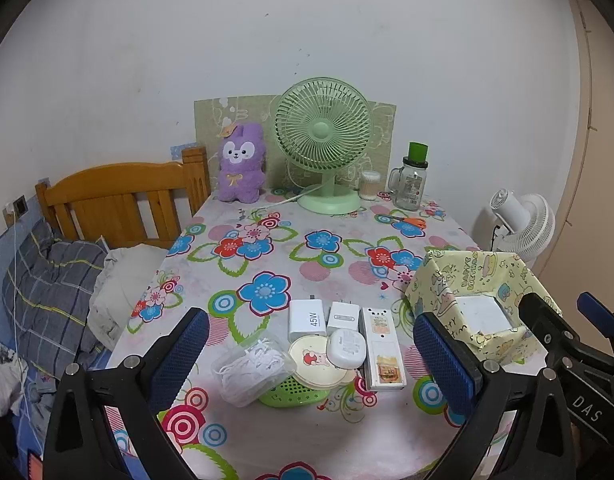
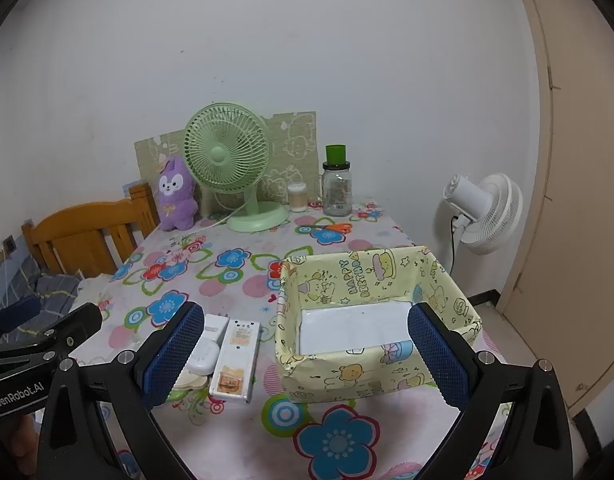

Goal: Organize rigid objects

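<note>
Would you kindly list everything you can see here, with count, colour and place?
45W charger: 1, white, near edge of table.
plug adapter: 1, white, beside the charger.
remote: 1, white, right of the adapter.
oval case: 1, white, on the round tin.
round tin: 1, cream, on the green basket.
green basket: 1, under the tin.
clear box: 1, holds white cable, left of the tin.
paper-covered box: 1, yellow, empty, table's right side.
desk fan: 1, green, far end.
plush toy: 1, purple, left of the fan.
glass jar: 1, green cap, right of the fan.
scissors: 1, orange handles.
left gripper: open.
right gripper: open.
</note>
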Motion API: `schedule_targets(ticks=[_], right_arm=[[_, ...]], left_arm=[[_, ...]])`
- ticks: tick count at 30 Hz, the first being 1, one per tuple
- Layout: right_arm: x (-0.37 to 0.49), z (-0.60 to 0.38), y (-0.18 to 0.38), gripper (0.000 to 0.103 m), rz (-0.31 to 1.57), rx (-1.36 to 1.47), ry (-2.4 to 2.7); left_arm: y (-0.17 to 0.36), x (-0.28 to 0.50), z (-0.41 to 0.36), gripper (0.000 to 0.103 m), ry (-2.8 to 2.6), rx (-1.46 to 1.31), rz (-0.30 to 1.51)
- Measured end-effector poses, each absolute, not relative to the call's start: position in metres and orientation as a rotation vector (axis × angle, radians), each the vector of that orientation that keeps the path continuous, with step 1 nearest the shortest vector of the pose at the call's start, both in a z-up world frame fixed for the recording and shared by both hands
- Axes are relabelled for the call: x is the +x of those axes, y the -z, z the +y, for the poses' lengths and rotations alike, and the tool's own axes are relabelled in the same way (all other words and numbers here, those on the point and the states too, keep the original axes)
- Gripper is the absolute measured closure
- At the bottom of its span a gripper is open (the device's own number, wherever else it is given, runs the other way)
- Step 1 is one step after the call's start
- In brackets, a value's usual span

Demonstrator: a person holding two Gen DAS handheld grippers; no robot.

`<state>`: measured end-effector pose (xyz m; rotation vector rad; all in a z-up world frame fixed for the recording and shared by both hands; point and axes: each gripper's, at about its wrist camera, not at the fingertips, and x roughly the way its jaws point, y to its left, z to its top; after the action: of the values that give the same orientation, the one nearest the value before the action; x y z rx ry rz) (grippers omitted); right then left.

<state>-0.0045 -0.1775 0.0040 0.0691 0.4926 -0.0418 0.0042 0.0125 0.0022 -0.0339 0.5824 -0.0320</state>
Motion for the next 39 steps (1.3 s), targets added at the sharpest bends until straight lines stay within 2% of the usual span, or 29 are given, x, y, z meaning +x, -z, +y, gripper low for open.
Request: schedule_targets(ticks=[39], right_arm=[[-0.0046, -0.1708, -0.0079, 0.0, 0.461, 0.027, 0.083]], left_arm=[[0.0013, 0.0073, 0.0121, 0.0, 0.029, -0.024, 0.563]])
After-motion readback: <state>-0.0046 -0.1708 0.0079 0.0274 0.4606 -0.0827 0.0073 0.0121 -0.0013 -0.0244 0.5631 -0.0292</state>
